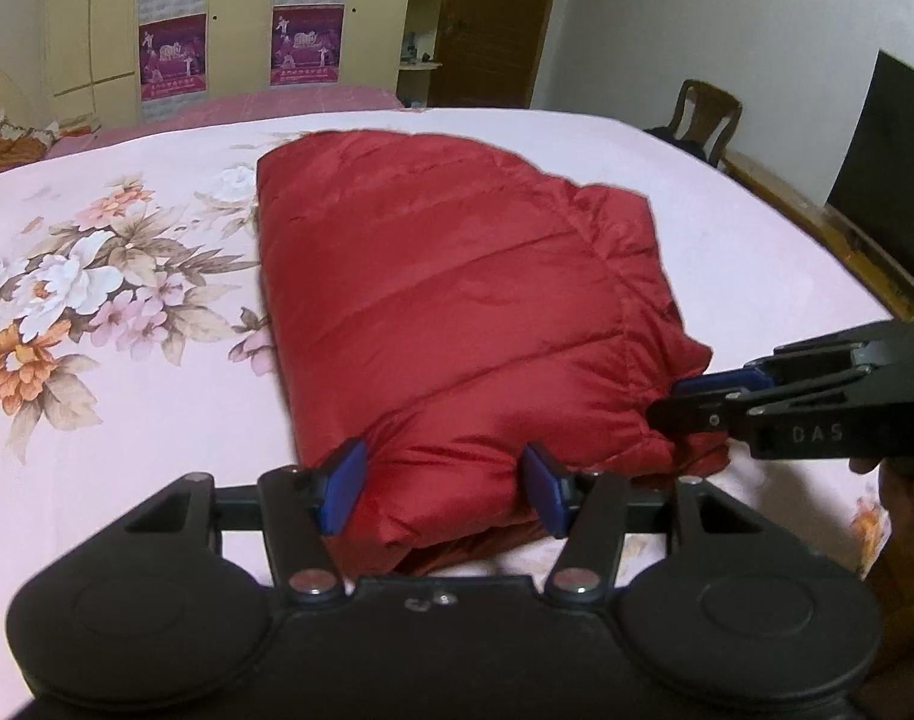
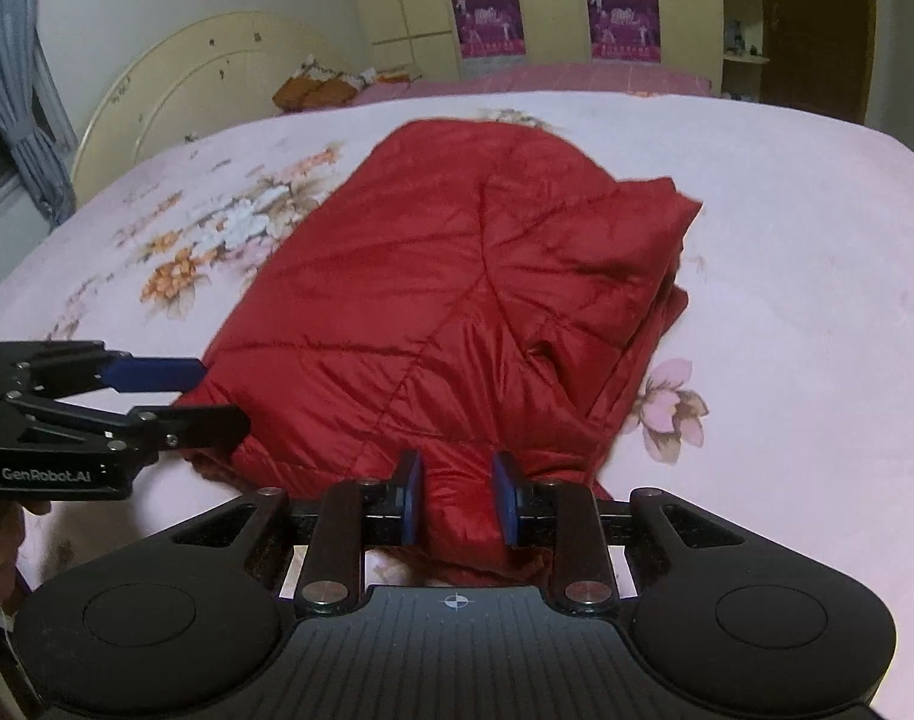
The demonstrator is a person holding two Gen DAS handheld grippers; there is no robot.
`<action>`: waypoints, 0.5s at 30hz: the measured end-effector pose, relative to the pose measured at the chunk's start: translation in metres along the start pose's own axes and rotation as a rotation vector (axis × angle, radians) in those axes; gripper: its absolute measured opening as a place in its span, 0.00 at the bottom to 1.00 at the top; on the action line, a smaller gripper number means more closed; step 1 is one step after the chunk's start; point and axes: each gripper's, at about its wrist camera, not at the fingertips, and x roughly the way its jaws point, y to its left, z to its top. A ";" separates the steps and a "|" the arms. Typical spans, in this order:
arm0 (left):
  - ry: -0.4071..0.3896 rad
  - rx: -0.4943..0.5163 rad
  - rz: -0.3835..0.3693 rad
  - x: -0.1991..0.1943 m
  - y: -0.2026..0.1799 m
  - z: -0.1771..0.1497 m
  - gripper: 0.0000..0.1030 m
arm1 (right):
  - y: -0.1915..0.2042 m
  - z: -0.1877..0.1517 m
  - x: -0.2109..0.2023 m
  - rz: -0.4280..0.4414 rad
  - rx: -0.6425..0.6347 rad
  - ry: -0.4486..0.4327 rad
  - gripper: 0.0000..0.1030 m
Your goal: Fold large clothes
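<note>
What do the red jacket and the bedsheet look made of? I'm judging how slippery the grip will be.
The red jacket looks like a smooth synthetic shell, perhaps nylon, over puffy filling: it has a faint sheen, stitched quilt lines and swollen panels. The bedsheet looks like matte woven cloth, probably cotton or a blend, with a printed flower pattern. Left gripper and right gripper both pinch the jacket's near edge.

Jacket's point(image 1: 457, 300) underside hidden against bedsheet point(image 1: 126, 450)

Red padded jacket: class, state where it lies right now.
The red padded jacket lies folded on the floral pink bedspread, flowers to its left in the left wrist view, its near edge gripped by the left gripper and right gripper.
</note>
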 end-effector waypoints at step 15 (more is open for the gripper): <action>-0.062 -0.049 0.003 -0.019 0.019 0.016 0.88 | -0.008 0.015 -0.024 -0.005 0.079 -0.114 0.46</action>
